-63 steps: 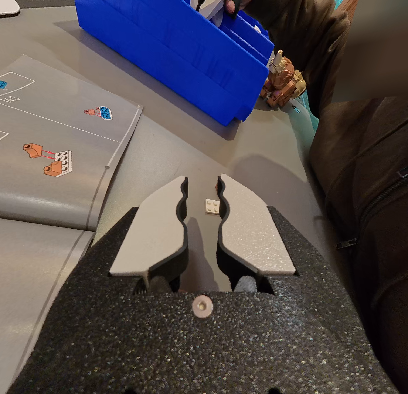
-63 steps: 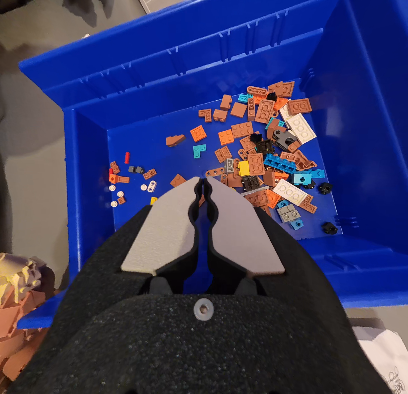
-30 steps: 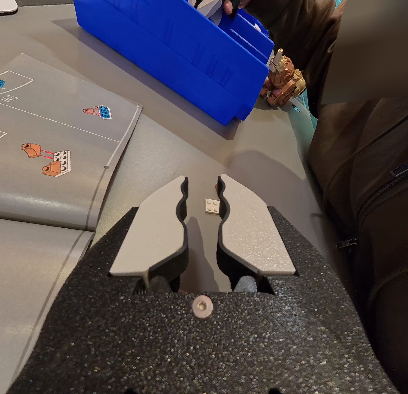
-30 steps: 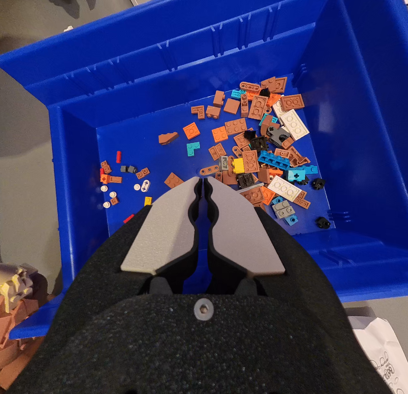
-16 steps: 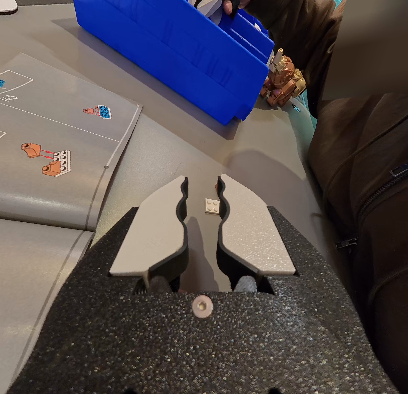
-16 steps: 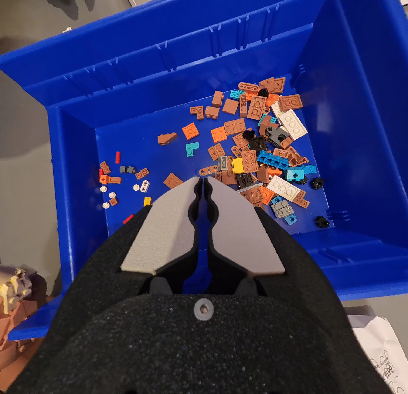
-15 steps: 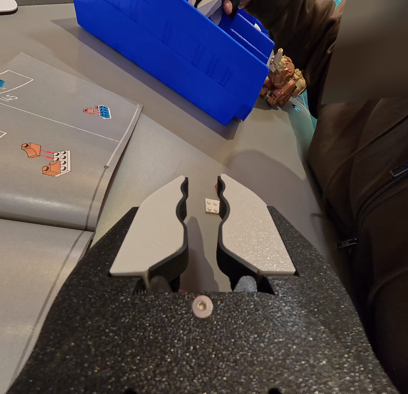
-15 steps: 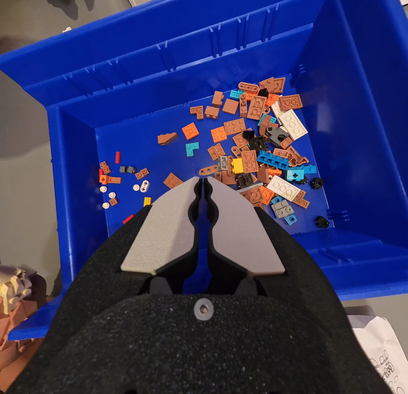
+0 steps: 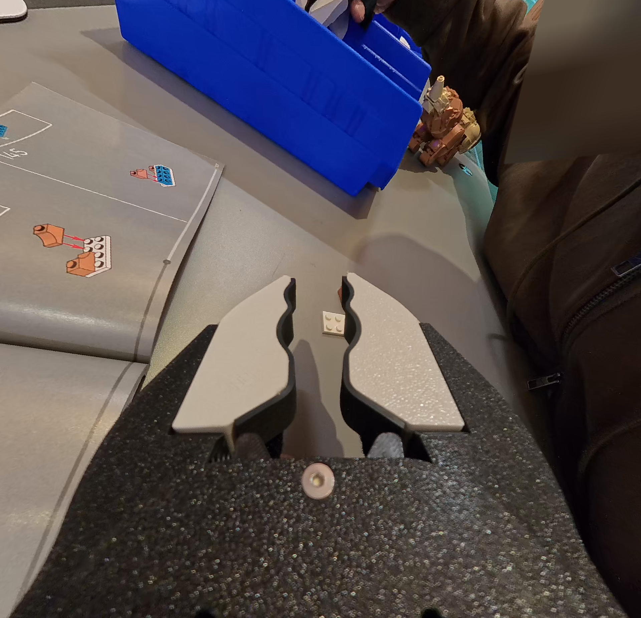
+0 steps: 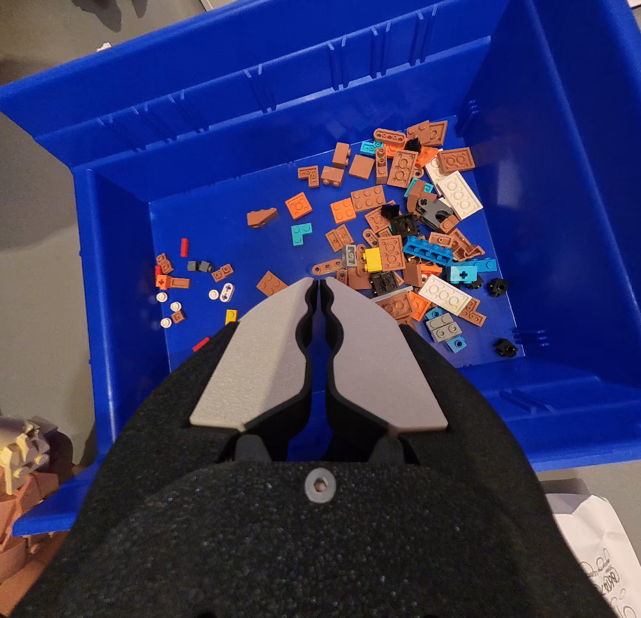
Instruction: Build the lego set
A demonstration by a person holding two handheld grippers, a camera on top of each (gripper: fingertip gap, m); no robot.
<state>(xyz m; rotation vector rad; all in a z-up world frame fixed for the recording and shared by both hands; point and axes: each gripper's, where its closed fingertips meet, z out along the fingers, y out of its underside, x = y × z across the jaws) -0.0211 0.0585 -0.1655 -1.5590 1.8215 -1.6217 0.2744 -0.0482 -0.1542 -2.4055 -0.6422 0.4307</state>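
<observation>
The left gripper (image 9: 318,282) sat low over the grey table (image 9: 277,220) with its two grey fingers spread apart and nothing between the tips. A small white square plate with four studs (image 9: 333,322) lay flat on the table in the gap, close to the right-hand finger. A tiny bit of a brown piece (image 9: 340,292) peeked out by that same fingertip, but most of it was hidden.

The right gripper (image 10: 319,282) hung over the big blue plastic bin (image 10: 208,98) with its fingers pressed almost together. I could not see anything pinched between them. Loose bricks (image 10: 399,240) in brown, orange, white, black and light blue lay in a heap on the bin floor, mostly on the right. A brown curved slope piece (image 10: 262,217) lay by itself, well apart from the heap.

The open instruction booklet (image 9: 86,202) lay to the left, and a half-built brown and tan model (image 9: 444,133) stood beside the bin.

These pieces were probably very light, hard and smooth, so they could slip or pop away. The white plate was thin and flat, so it would be best pinched on two opposite edges. The lone brown slope looked easier to grab, across its flat sides.
</observation>
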